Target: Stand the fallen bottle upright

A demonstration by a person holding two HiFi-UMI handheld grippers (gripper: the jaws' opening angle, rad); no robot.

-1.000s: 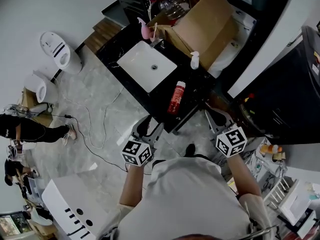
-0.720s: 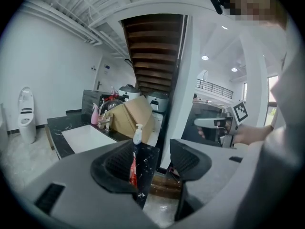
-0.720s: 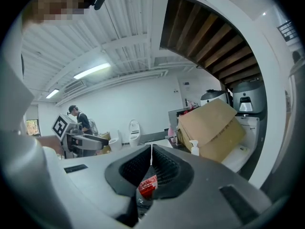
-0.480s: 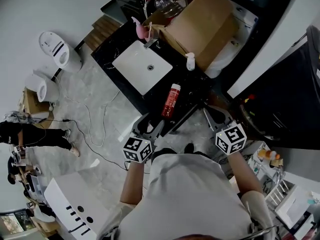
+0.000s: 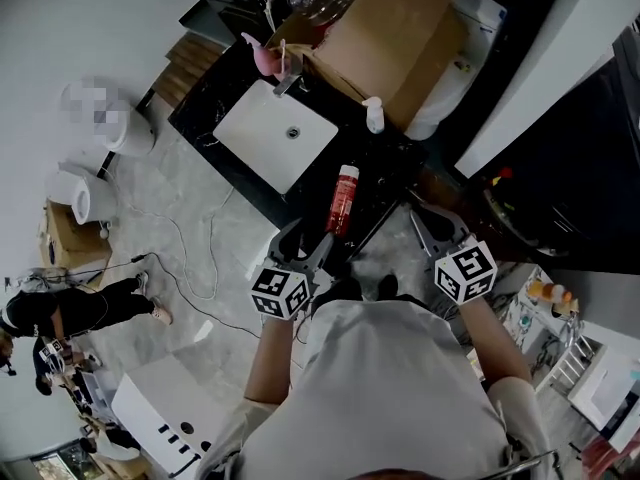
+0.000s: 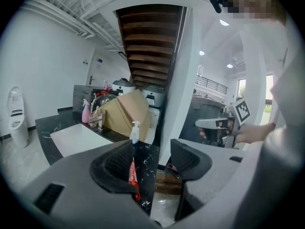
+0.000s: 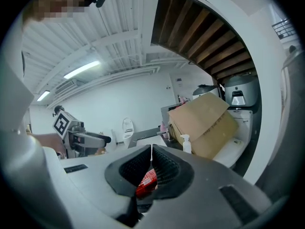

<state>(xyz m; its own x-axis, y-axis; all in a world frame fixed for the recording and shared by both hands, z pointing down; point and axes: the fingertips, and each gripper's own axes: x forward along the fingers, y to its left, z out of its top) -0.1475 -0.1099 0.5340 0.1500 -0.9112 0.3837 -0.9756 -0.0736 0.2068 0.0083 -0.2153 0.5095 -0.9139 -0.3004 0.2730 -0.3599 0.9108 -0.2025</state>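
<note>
Bottle: the red bottle (image 5: 342, 200) lies flat on the black table (image 5: 400, 163) at mid-frame, just right of the white sink (image 5: 275, 138). Its white cap points up-frame toward the pump bottle (image 5: 373, 115).
Changed: over the last second both tools have crept up-frame toward the table's near edge. The bottle itself hasn't rolled or turned.
Left tool: the left tool (image 5: 303, 242) now sits just below and left of the bottle's base, near it but not touching. Its jaws are spread wide with nothing between them. In the left gripper view the bottle (image 6: 135, 175) peeks out past the left-hand pad.
Right tool: the right tool (image 5: 438, 226) hangs at lower right, well apart from the bottle. Its pads meet at the tips and grip nothing. The bottle (image 7: 147, 182) is only glimpsed through the hollow behind them.
Meaning: I'd call this the approach, with the grasp not yet begun. The left tool looks likelier to take the bottle.
Left to do: close in, clamp the body, and tip it onto its base with the cap up.
Watch: a round bottle this near the edge could roll off if it's nudged.
</note>
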